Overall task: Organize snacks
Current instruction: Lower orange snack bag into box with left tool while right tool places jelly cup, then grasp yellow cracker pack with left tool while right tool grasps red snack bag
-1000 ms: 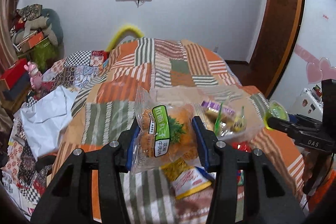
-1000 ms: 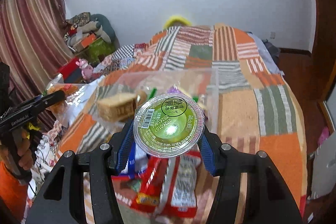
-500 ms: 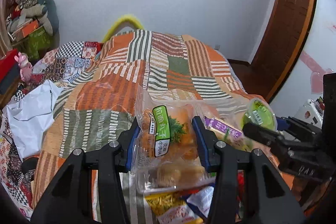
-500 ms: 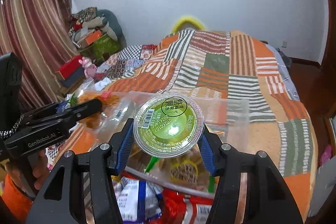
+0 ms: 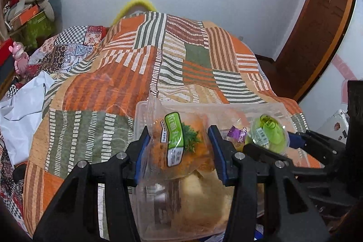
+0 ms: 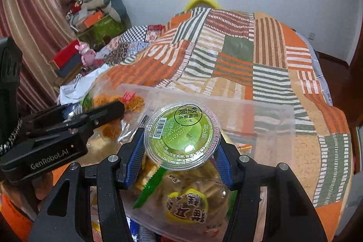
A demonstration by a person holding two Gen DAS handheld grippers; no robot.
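A clear bag of orange snacks with a green label is pinched between the blue pads of my left gripper, which is shut on it. The bag hangs over the near left part of a clear plastic bin on the bed. My right gripper is shut on a round green jelly cup, held lid-up above the same bin. Packets lie in the bin under both, among them a bag with a yellow label. Each gripper shows in the other's view: the right gripper, the left gripper.
The bin rests on an orange, green and white patchwork quilt that covers the bed. A white plastic bag lies at the bed's left edge. Boxes and cushions pile up by the curtain. A wooden door stands at the right.
Both grippers moved forward and down over the clear bin and came closer together, still holding the bag and the cup. The loose packets on the quilt slid out of view.
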